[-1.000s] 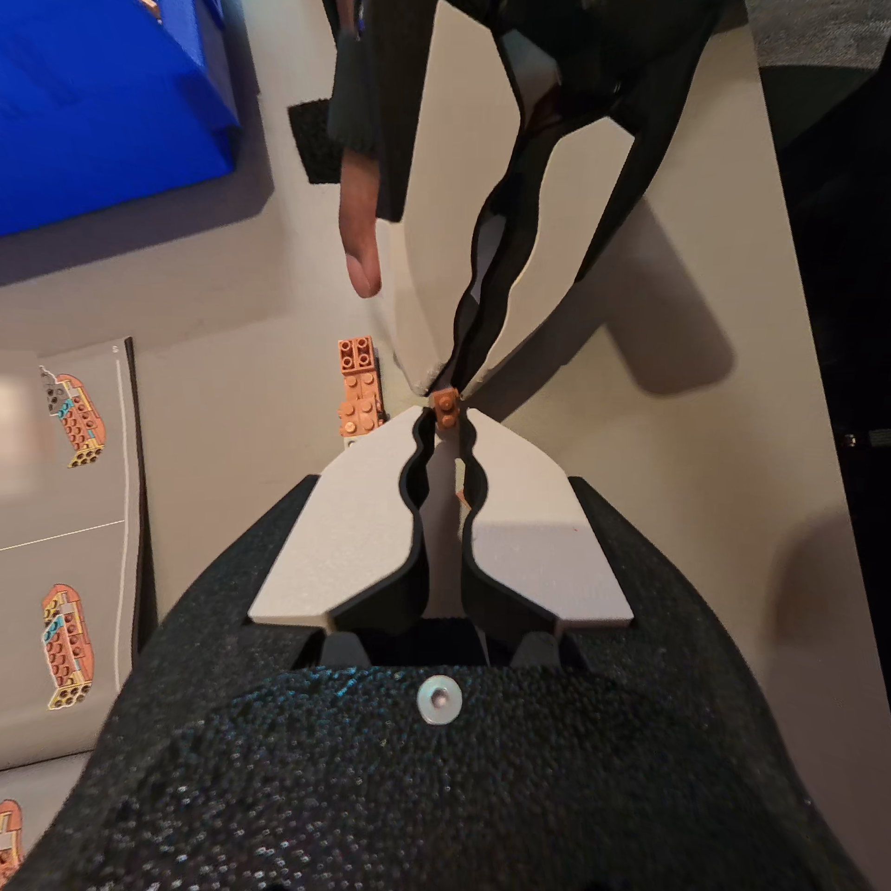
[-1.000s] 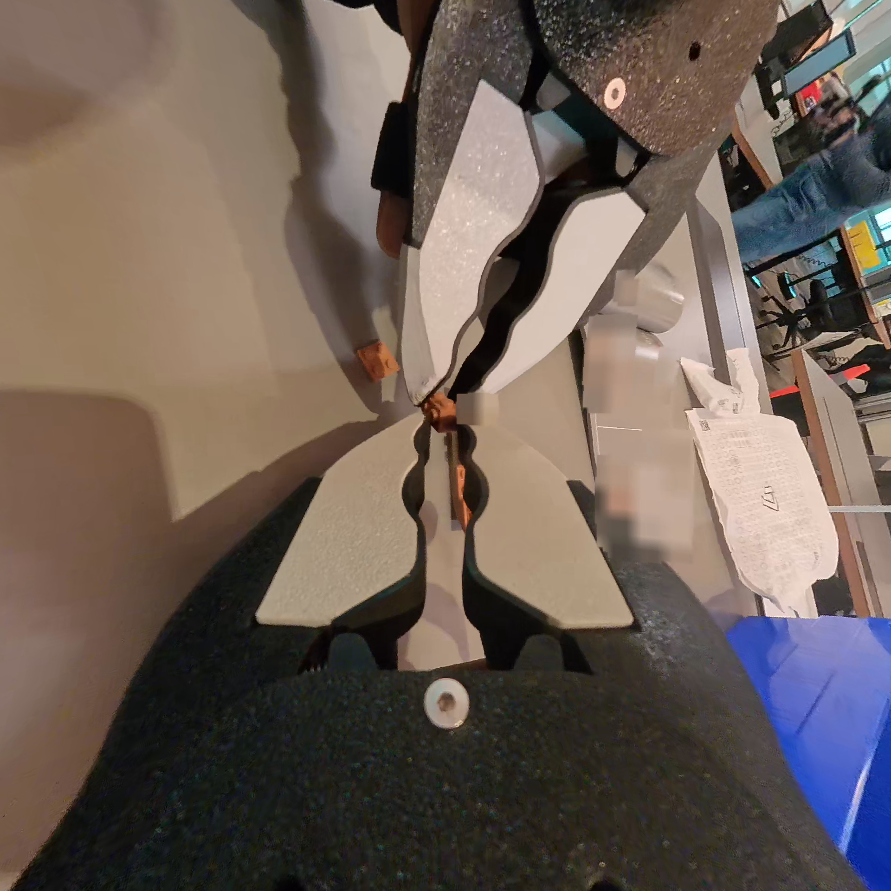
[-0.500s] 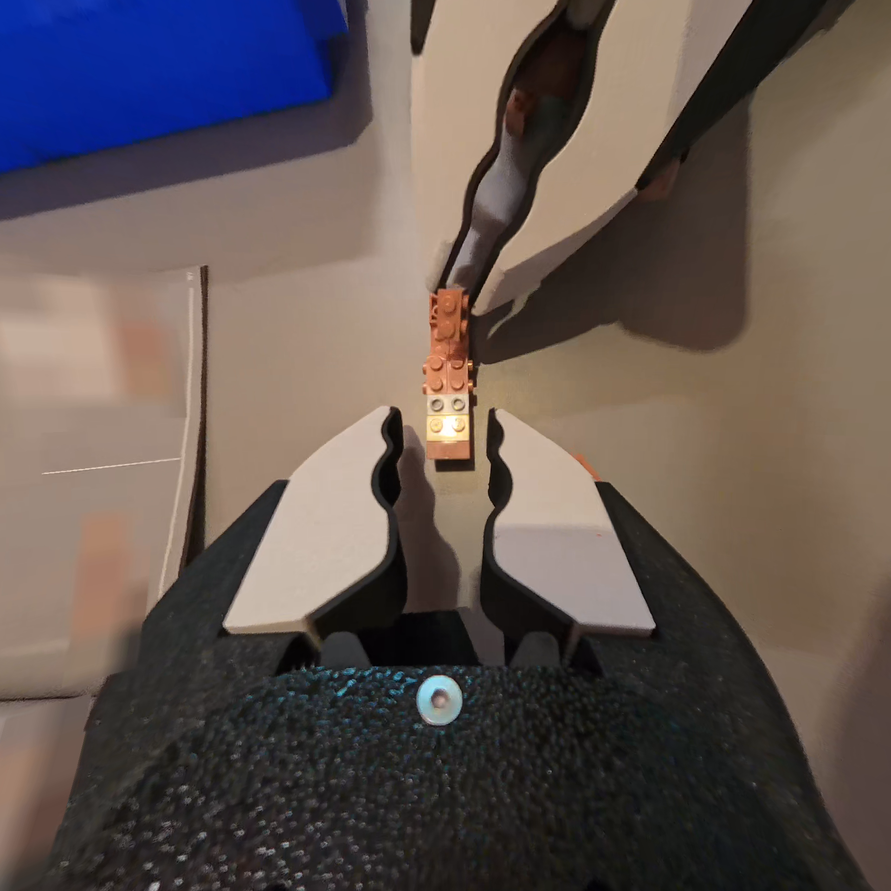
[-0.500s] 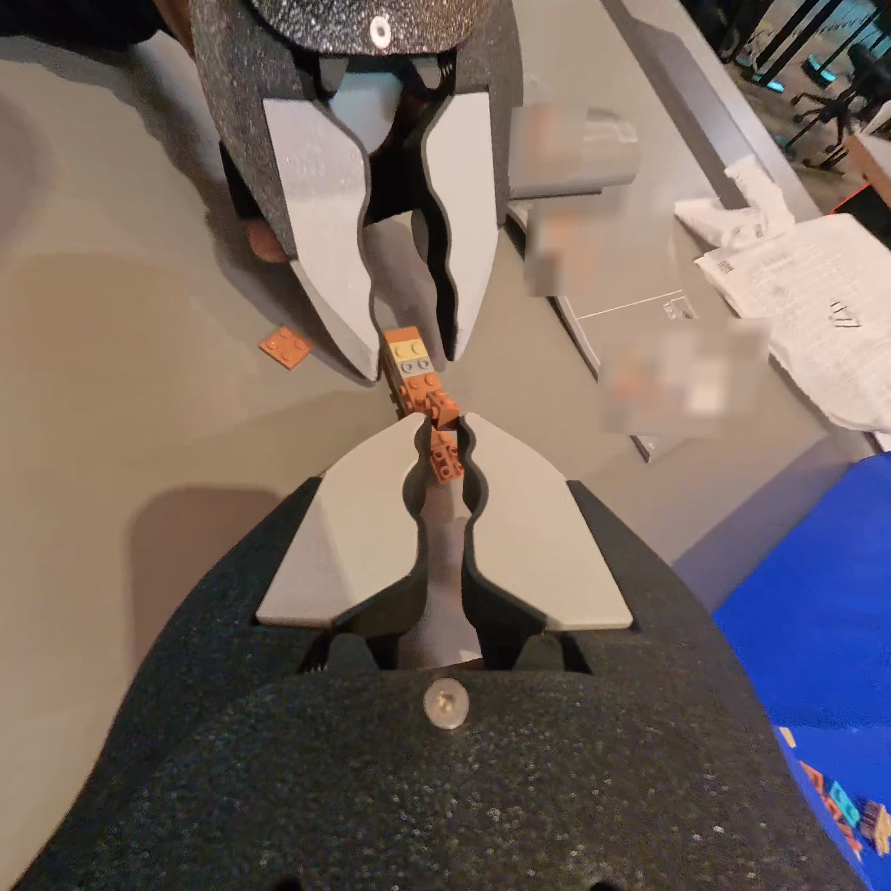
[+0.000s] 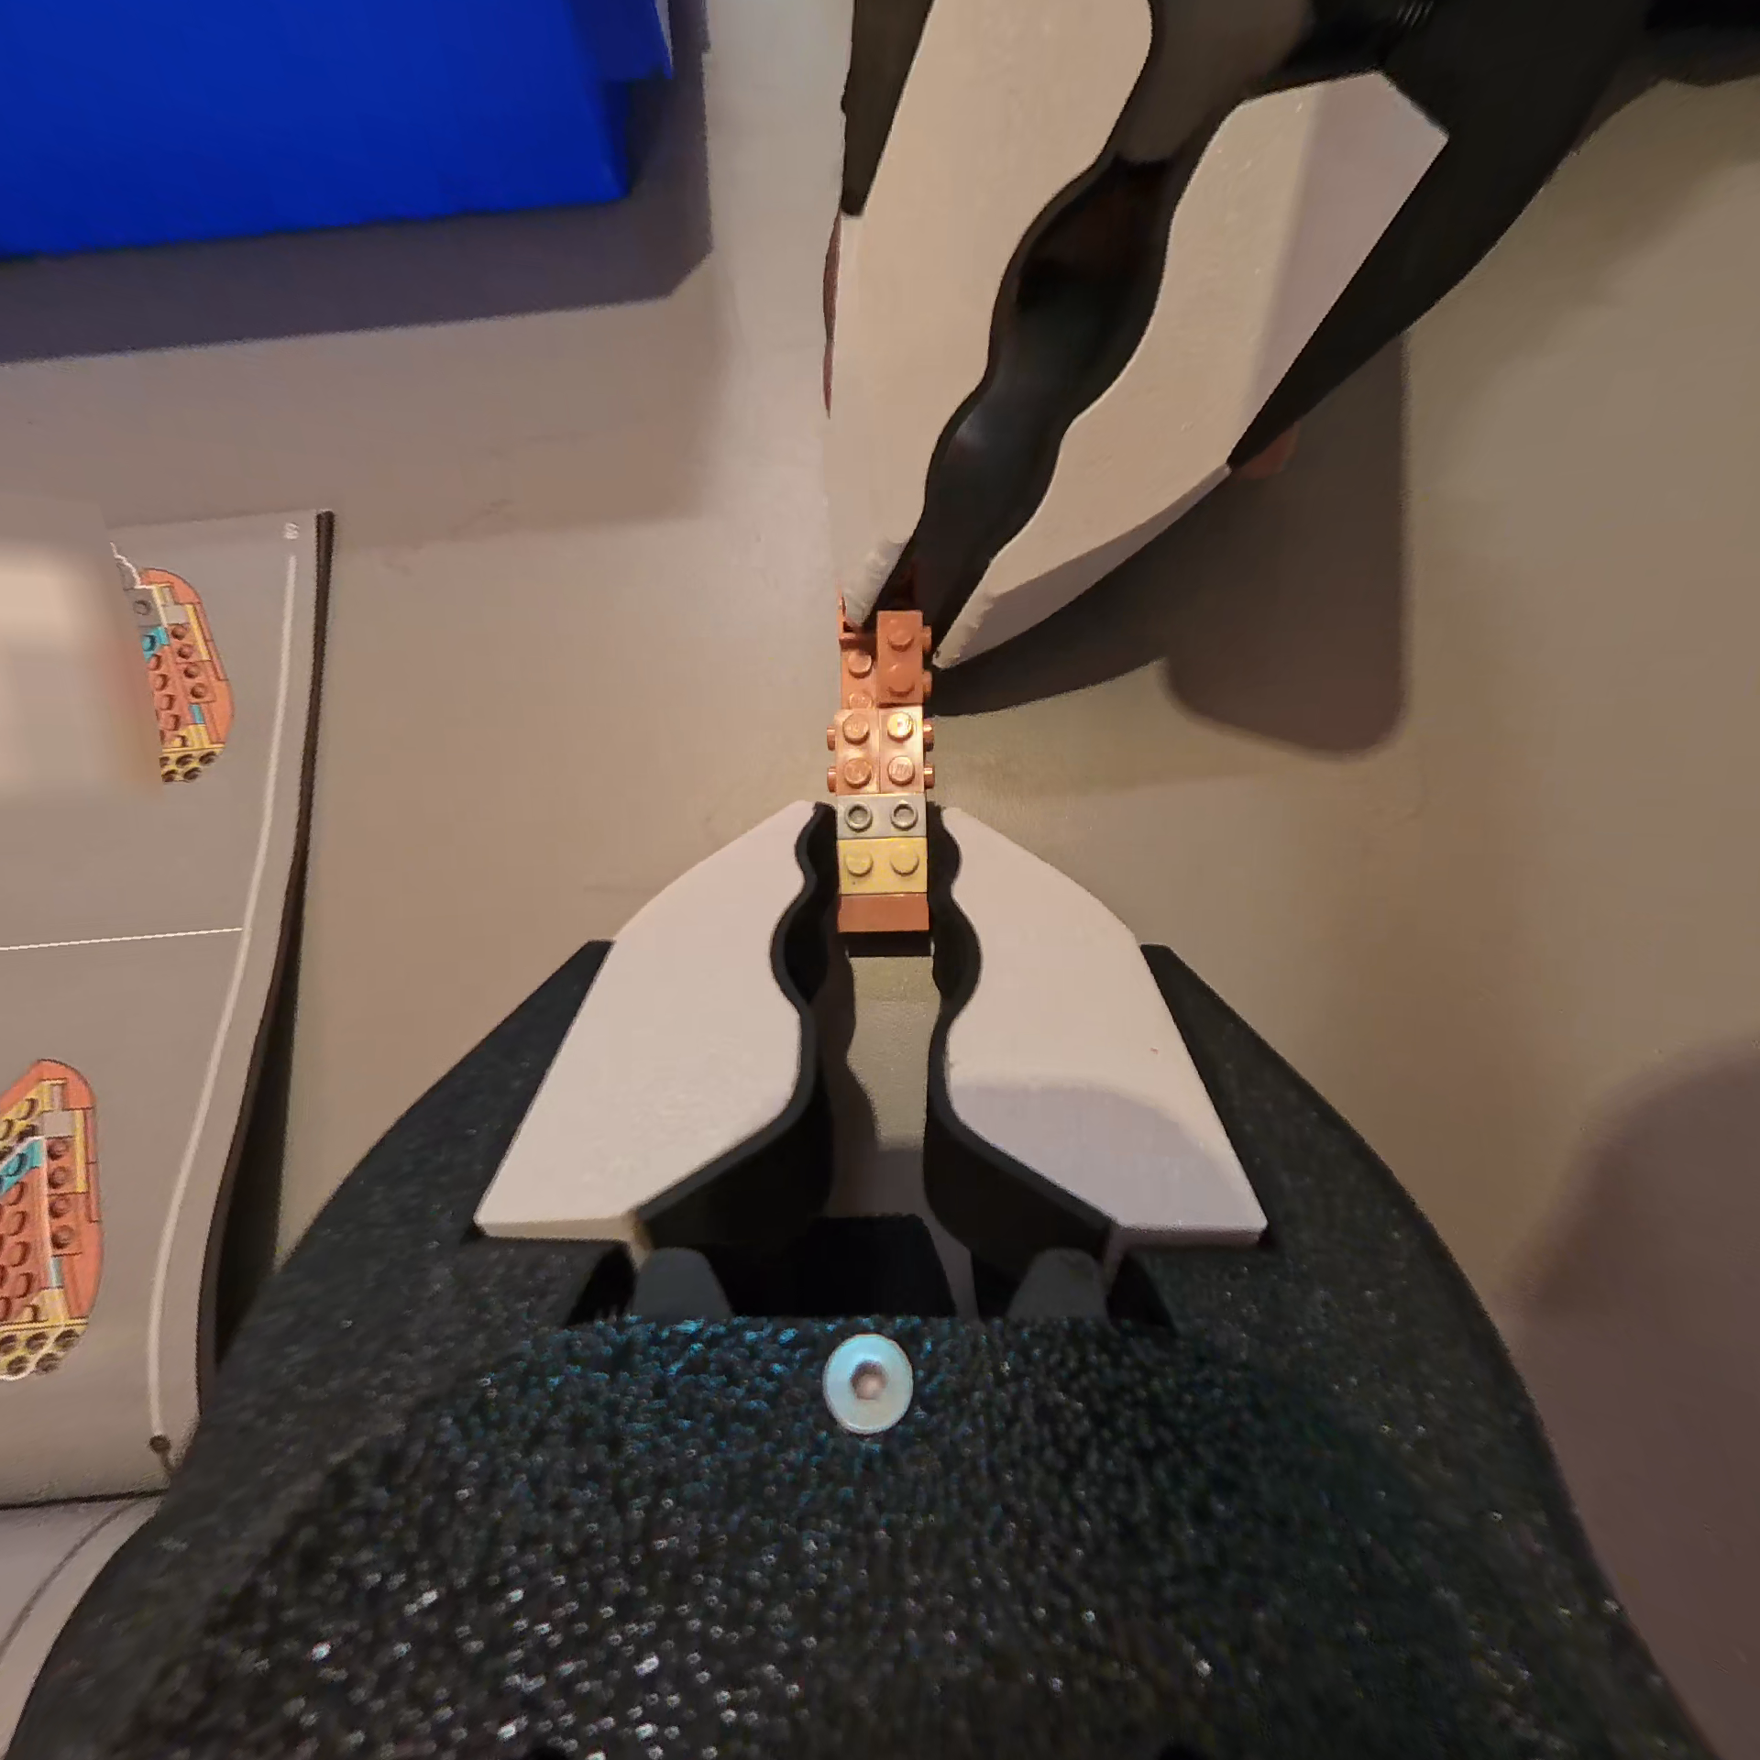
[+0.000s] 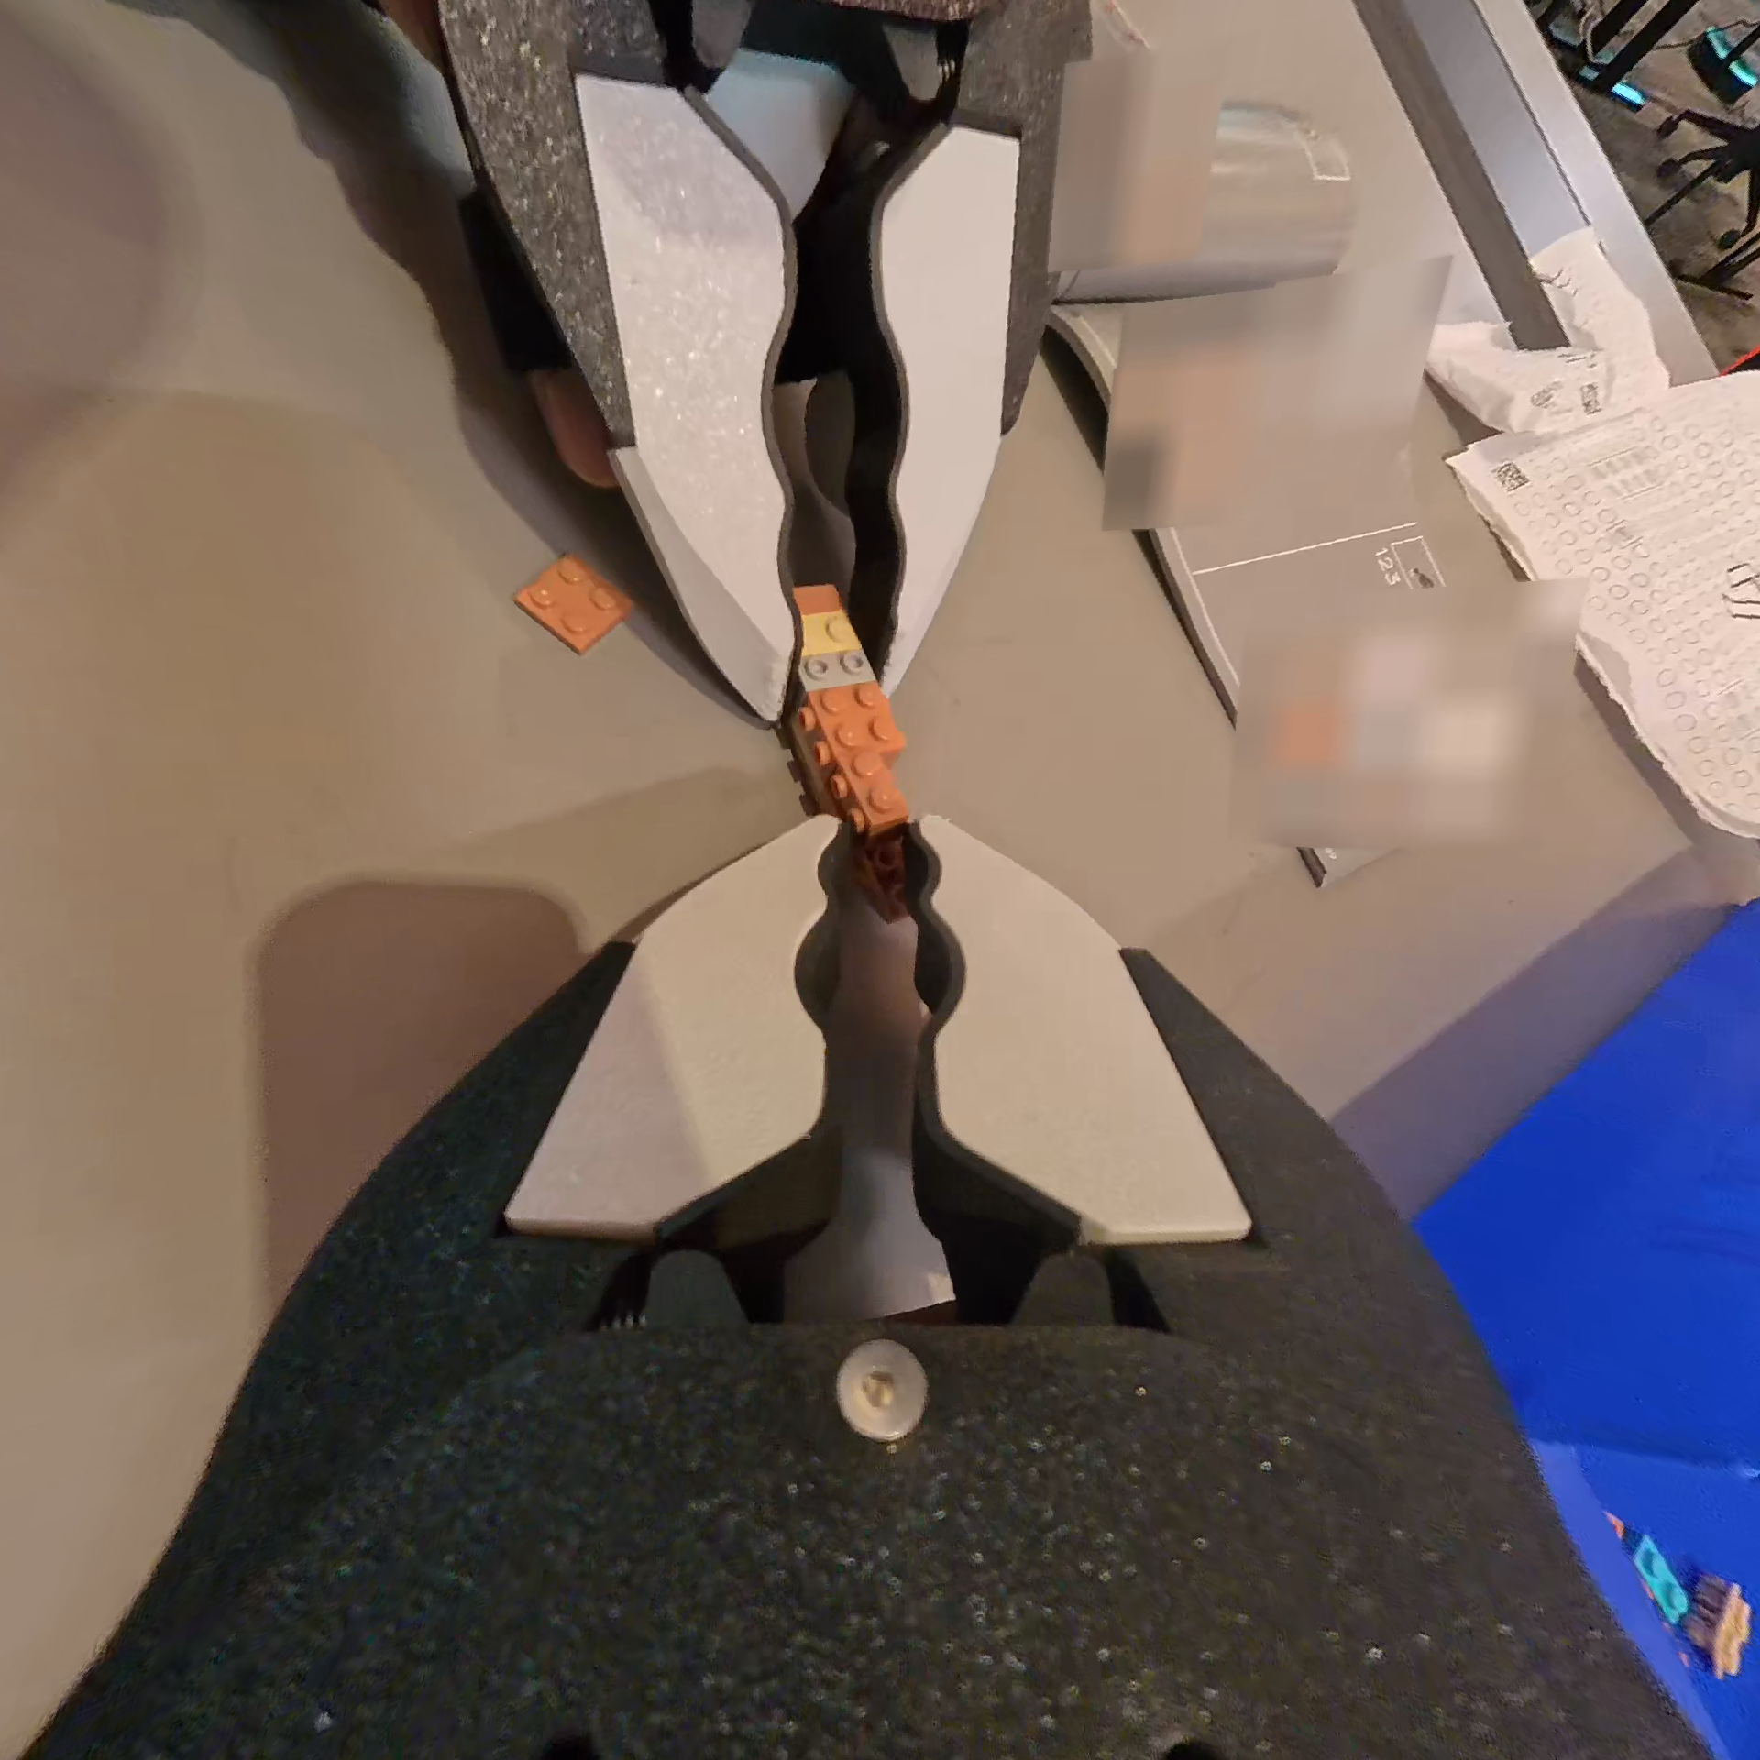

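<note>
Above the desk [image 5: 1238, 857], the left hand-held gripper [image 5: 881, 857] clamps the grey-and-yellow end of a small brick assembly [image 5: 881, 762] while the right hand-held gripper [image 6: 881, 857] pinches the dark brown brick [image 6: 884, 871] at its far end, both grips narrow.

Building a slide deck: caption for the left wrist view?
Both grippers' fingers close on opposite ends of a small brick assembly.
</note>
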